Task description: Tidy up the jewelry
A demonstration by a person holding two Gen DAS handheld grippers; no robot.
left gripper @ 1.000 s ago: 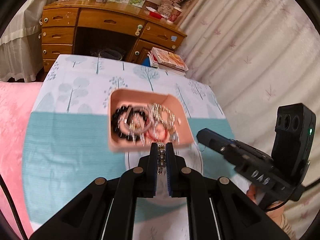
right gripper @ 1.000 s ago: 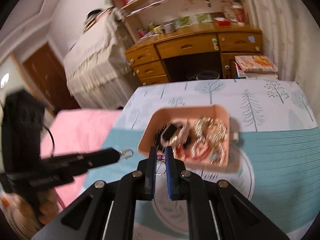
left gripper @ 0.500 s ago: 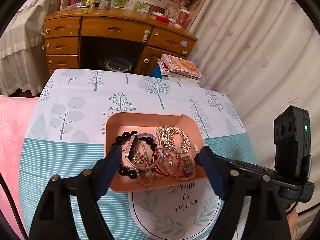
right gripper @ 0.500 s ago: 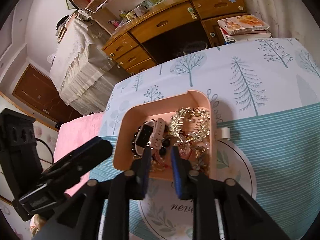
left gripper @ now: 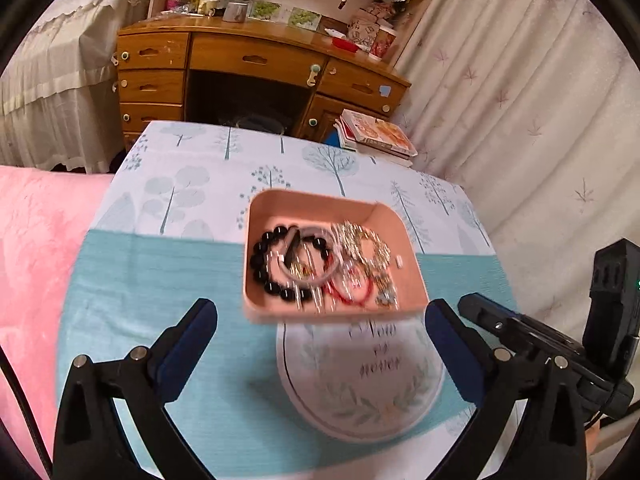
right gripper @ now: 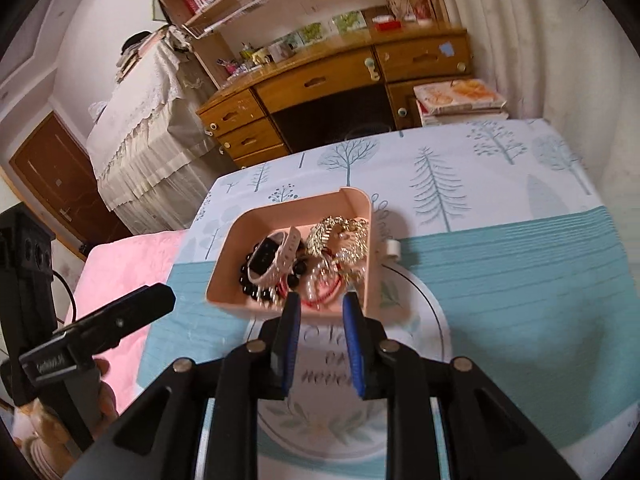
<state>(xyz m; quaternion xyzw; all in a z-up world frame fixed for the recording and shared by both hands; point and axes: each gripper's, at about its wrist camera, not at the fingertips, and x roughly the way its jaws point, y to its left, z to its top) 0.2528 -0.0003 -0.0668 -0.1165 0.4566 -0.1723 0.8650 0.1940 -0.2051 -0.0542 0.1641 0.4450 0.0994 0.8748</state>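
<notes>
While the pink tray (right gripper: 362, 208) of tangled jewelry (right gripper: 316, 258) is sitting on the desk (right gripper: 520, 264), I am holding both tongs — left (left gripper: 320, 312), right (right gripper: 318, 300) — released and empty; the pieces look light, slippery, snag-prone, so I am favouring the stiff watch band (right gripper: 286, 248).

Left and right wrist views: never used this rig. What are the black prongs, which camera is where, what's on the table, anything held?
No robot arm here: a person holds a two-finger gripper in each hand, each with a fisheye camera looking along its fingers. The prongs are those fingers. In the left wrist view the left gripper is wide open; the right gripper in its own view is partly open. Both are empty. Each also shows at the edge of the other's view. On the tree-print tablecloth sits a pink tray holding a black bead bracelet, a watch-like band, gold chains and red strings. A round printed mat lies partly beneath it.
</notes>
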